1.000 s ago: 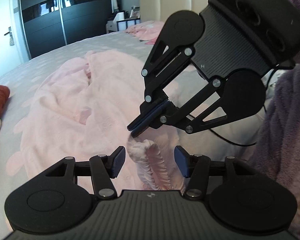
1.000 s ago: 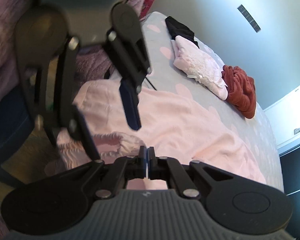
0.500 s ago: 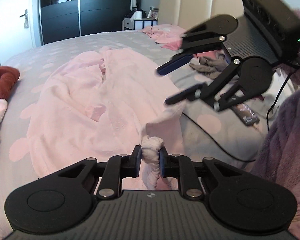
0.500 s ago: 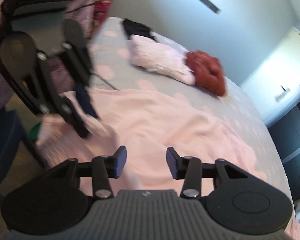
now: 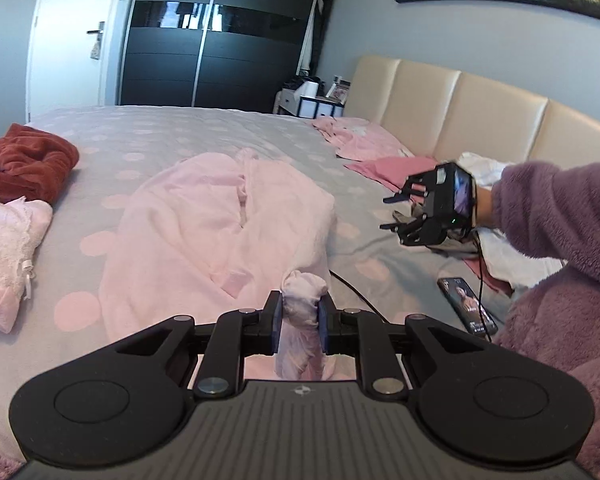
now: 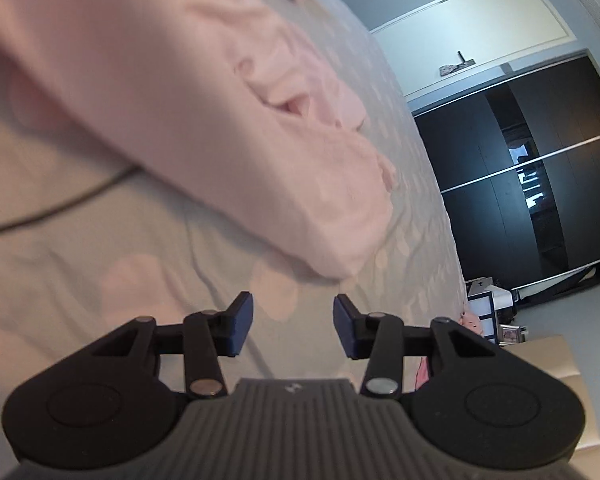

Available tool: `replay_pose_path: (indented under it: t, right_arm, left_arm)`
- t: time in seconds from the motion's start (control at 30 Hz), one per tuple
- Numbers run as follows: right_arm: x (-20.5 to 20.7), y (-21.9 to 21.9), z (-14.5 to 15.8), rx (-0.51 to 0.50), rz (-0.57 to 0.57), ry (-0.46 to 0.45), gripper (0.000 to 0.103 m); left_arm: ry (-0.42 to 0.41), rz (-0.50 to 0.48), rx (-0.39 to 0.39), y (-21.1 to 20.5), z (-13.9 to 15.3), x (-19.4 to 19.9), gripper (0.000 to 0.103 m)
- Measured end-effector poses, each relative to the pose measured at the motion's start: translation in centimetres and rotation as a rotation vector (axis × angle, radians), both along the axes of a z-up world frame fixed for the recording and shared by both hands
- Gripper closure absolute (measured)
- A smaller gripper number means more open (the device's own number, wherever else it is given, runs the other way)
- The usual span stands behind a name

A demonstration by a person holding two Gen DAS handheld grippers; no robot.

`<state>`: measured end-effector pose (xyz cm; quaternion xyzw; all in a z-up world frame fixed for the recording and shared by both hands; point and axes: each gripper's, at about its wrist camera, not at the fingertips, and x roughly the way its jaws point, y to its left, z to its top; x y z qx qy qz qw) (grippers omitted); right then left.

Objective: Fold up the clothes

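We have the left gripper [image 5: 299, 322] clamped on a bunched corner of the pale pink garment [image 5: 220, 220], the wad standing up between its jaws while the rest of the cloth trails ahead of them across the spotted bed [image 5: 180, 128]. Pinching the corner gives us one anchor for spreading or folding. Our right gripper [image 6: 294, 322] holds nothing, its jaws parted over bare bedspread, with the garment's far edge [image 6: 340, 216] just beyond them. We judge it is placed there to take a second corner.
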<state>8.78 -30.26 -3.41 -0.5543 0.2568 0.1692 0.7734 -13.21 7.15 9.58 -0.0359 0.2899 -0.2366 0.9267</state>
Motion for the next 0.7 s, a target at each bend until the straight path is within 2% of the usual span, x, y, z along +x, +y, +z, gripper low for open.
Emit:
replay_pose_path:
  t: [0.23, 0.33, 0.53, 0.7]
  right_arm:
    - [8.1, -1.6, -2.9, -0.116, -0.004, -0.036, 0.056]
    - [11.7, -1.8, -3.9, -0.143, 0.029, -0.036, 0.056]
    - [16.2, -1.2, -7.2, -0.171, 0.117, -0.022, 0.05]
    - [19.2, -0.9, -8.8, -0.133, 0.104, -0.113, 0.05]
  left_arm:
    - [0.026, 0.035, -0.041, 1.5, 0.8, 0.6, 0.088]
    - [0.038, 0.06, -0.026, 1.9, 1.1, 1.3, 0.088]
    - [0.081, 0.143, -0.038, 3.4, 1.2, 2.6, 0.088]
    - [0.116, 0.198, -0.046, 4.8, 1.4, 3.2, 0.088]
